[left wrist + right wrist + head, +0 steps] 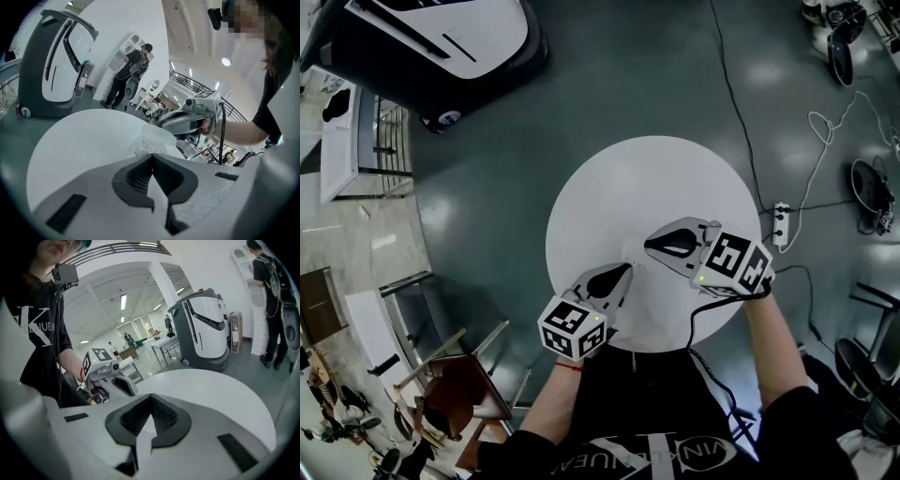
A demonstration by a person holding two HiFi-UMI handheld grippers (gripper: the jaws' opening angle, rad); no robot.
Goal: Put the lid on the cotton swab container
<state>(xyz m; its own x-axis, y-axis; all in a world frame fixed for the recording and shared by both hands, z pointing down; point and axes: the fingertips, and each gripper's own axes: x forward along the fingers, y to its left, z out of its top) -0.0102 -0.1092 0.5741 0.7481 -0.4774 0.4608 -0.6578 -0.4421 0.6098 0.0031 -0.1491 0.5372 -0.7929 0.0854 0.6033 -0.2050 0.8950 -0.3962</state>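
A small clear cotton swab container (146,145) packed with white swabs sits on the round white table (656,178), near its front edge. In the head view the container (631,253) shows only faintly, between the two grippers. Whether its lid is on I cannot tell. My left gripper (626,270) points at it from the near left, its jaws (152,157) shut on nothing just short of the container. My right gripper (649,246) comes from the right, shut and empty (151,397). The right gripper view does not show the container.
A grey and white floor-cleaning machine (441,47) stands beyond the table at the far left. A power strip (781,225) and cables lie on the floor to the right. A chair (459,384) is at the near left. A person (133,70) stands far off.
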